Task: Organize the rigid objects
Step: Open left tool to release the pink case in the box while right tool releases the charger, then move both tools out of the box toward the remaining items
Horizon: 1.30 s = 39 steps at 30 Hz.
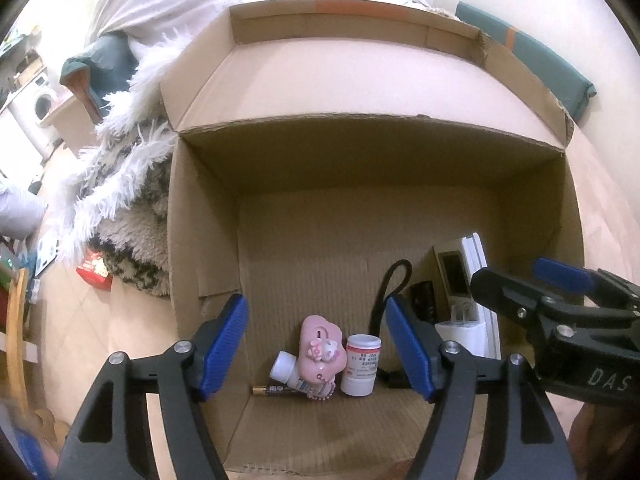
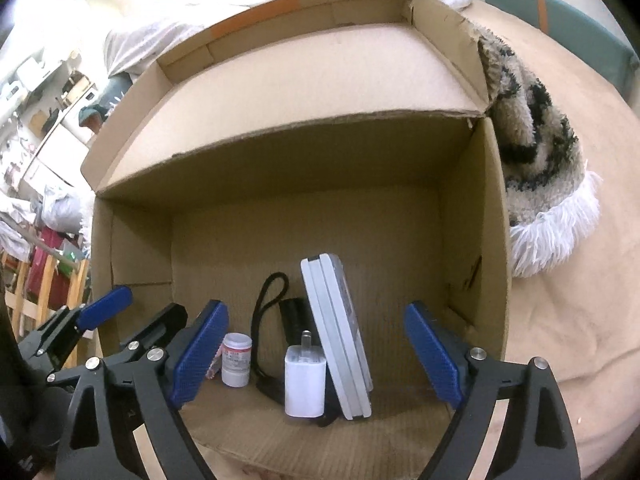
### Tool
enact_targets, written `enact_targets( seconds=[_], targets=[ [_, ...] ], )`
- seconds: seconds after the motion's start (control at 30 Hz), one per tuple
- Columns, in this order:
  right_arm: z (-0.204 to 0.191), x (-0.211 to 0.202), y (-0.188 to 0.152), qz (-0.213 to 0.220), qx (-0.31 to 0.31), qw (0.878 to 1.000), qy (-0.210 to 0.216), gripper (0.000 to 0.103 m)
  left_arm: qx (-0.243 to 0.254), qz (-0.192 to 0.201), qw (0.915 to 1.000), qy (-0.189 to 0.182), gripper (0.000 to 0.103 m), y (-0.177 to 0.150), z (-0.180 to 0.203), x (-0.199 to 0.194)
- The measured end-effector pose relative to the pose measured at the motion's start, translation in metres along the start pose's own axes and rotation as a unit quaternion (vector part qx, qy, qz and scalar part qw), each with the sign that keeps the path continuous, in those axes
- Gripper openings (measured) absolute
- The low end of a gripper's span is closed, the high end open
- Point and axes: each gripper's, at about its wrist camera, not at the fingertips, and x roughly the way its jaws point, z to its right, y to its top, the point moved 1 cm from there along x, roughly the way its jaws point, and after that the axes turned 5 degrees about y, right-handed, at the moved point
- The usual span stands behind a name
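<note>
Cardboard box [image 1: 208,216] on floor beside shaggy rug [image 2: 536,160]. Inside, near wall: pink figurine [image 1: 322,350], pill bottle [image 1: 362,364], charger [image 2: 305,380] (upright). Left gripper [image 1: 316,354], right gripper [image 2: 316,354]: spread wide, empty.

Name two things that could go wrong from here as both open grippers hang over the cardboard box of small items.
1. The flat white device stands on edge, leaning near the white charger; a nudge from the right gripper may topple it.
2. The pink figurine rests against the lying bottle, beside the upright white bottle; the left gripper could scatter this cluster in the cardboard box.
</note>
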Motion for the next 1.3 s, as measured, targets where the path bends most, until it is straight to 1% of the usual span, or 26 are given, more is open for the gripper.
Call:
enact_targets(
  seconds=[0.27,0.4,0.43,0.5,0.57,0.63,0.7,0.77,0.87,1.03,1.1,1.13,1.2,1.3],
  targets=[
    [-0.005,0.004,0.006,-0.006,0.0,1.0,-0.004,0.095,-0.004,-0.001,1.0,0.001,0.069,0.001,-0.005,0.002],
    [-0.002,0.002,0.005,-0.006,0.007,1.0,0.002,0.096,-0.01,-0.004,0.9999,0.003,0.069,0.0,-0.008,-0.002],
    [-0.002,0.001,0.005,-0.005,0.008,1.0,0.004,0.095,-0.016,-0.007,0.9999,-0.001,0.069,-0.001,-0.01,-0.007],
    [-0.003,-0.001,0.005,0.001,0.008,1.0,0.006,0.096,-0.016,0.002,0.9997,-0.018,0.069,-0.004,-0.012,-0.017],
    [-0.003,-0.003,0.004,0.004,0.005,1.0,0.002,0.096,-0.004,0.007,1.0,-0.004,0.069,-0.005,-0.012,-0.023],
    [-0.005,-0.006,0.001,0.007,0.004,1.0,0.003,0.096,-0.003,0.014,0.9999,0.008,0.069,-0.004,-0.016,-0.03],
    [-0.006,-0.012,-0.001,0.012,0.002,1.0,0.004,0.096,-0.018,0.012,0.9997,0.009,0.069,-0.004,-0.024,-0.037],
    [-0.006,-0.02,-0.002,0.019,0.001,1.0,0.008,0.095,-0.039,0.013,0.9992,0.002,0.069,-0.007,-0.034,-0.045],
    [-0.007,-0.034,-0.009,0.026,0.0,1.0,0.014,0.095,-0.049,0.014,0.9987,0.01,0.069,-0.02,-0.044,-0.054],
    [-0.007,-0.054,-0.021,0.034,0.0,0.999,0.023,0.095,-0.055,0.004,0.9979,0.035,0.069,-0.048,-0.056,-0.052],
    [-0.002,-0.057,-0.029,0.032,0.007,0.999,0.023,0.095,-0.05,-0.001,0.9973,0.054,0.069,-0.058,-0.06,-0.048],
    [-0.001,-0.057,-0.031,0.029,0.012,0.999,0.025,0.095,-0.05,-0.01,0.9967,0.063,0.069,-0.063,-0.061,-0.045],
    [0.002,-0.055,-0.036,0.021,0.024,0.999,0.032,0.095,-0.061,-0.025,0.9964,0.053,0.069,-0.069,-0.065,-0.04],
    [0.007,-0.054,-0.044,0.012,0.035,0.999,0.034,0.095,-0.071,-0.053,0.9959,0.017,0.069,-0.075,-0.067,-0.033]
  ],
)
